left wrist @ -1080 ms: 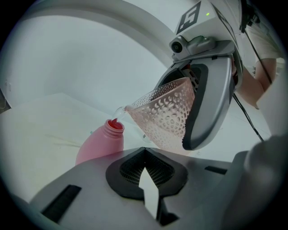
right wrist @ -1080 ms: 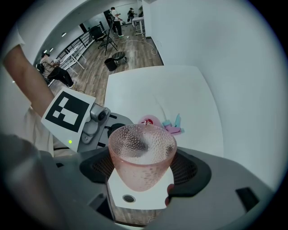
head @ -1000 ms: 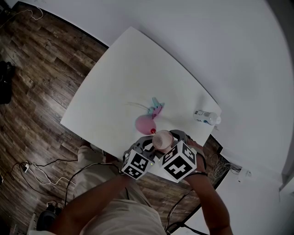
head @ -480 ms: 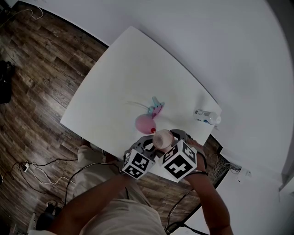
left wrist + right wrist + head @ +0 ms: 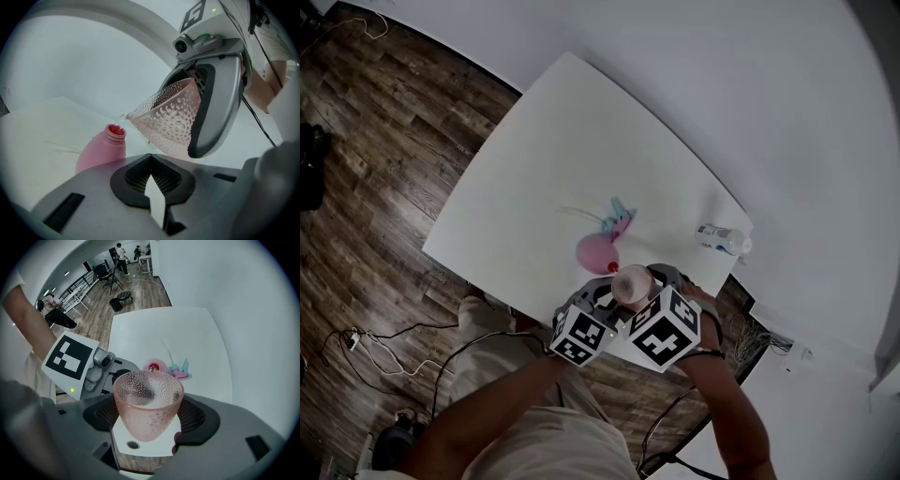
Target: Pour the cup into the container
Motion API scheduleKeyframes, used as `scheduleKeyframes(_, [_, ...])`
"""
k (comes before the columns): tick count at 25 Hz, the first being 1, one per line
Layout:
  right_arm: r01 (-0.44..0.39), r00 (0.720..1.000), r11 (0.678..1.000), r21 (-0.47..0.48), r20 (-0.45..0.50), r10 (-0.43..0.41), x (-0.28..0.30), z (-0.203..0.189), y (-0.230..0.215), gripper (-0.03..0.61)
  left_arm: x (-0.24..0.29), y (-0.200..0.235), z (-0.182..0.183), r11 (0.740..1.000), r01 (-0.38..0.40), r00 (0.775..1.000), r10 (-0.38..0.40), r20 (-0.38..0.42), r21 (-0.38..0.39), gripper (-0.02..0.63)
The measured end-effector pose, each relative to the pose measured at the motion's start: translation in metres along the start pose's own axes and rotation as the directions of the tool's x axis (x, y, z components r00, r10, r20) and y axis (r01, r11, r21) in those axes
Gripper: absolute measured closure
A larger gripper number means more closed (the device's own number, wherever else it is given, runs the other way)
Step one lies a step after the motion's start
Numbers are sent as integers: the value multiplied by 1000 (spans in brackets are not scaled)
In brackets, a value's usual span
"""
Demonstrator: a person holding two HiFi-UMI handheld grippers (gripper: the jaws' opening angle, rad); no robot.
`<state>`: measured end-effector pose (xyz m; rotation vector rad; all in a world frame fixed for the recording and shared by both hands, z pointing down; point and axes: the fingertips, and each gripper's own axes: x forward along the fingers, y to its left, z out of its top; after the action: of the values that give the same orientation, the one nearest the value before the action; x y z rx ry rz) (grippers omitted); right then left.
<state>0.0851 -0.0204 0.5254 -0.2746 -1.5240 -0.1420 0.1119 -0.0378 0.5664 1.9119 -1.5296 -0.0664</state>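
Pink on pink: clamped dimpled cup [image 5: 147, 399] in right hand-held gripper [image 5: 151, 419], tipped lip just above narrow mouth of bottle [image 5: 99, 152] on desk [image 5: 544, 150]. Held left hand-held gripper [image 5: 151, 177] closed, empty. Could have missed the small neck with any wobble; could have knocked the unsteadied bottle over.

You have the dimpled, translucent pink cup [image 5: 171, 117] tipped over, its lip just above the open mouth of the upright pink bottle [image 5: 101, 152].
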Motion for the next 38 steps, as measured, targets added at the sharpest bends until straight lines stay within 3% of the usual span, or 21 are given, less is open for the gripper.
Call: scheduleKeyframes(38, [2,1000,1000,-14,-16,-2,-7,4,2,202,-2,-6,7,1000,10,1000,-10,17,7,603])
